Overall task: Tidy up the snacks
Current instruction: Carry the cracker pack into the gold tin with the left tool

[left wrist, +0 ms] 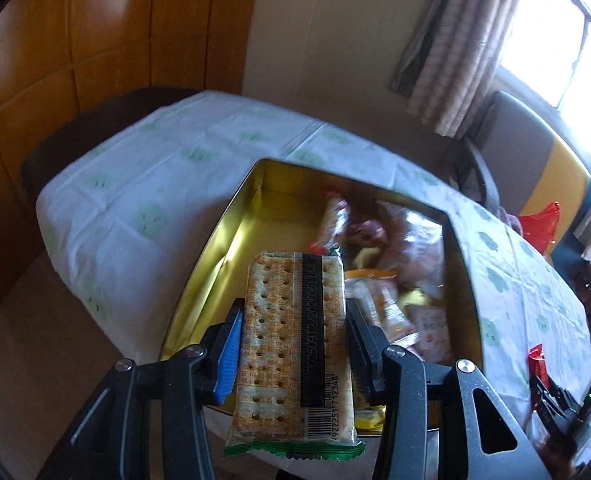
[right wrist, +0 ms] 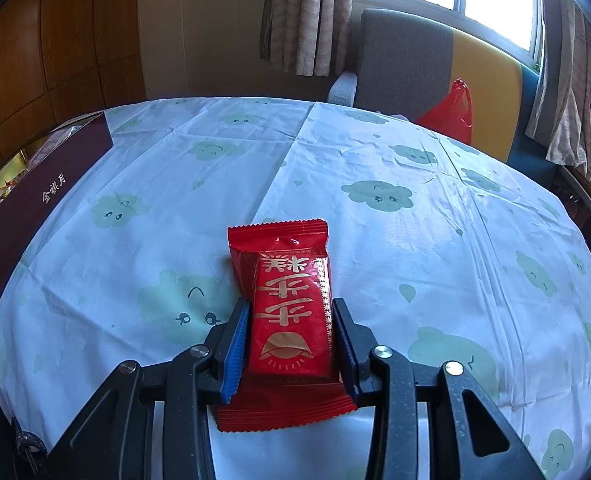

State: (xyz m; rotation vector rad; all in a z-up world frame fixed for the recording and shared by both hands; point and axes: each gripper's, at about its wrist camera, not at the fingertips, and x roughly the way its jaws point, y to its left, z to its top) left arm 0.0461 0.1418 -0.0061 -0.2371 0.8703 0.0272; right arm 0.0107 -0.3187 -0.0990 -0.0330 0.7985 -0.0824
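The cracker pack [left wrist: 293, 344] sits low in the frame's centre, clamped by the left tool [left wrist: 293, 346] above the tin [left wrist: 199, 280], likely for dropping in beside the snacks [left wrist: 391, 248] heaped at right. The right tool [right wrist: 291, 338] grips a red packet [right wrist: 289, 312] over the surface [right wrist: 415, 240], probably waiting its turn.

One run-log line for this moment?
left gripper: holds cracker pack over tin | right gripper: holds red snack pack above table
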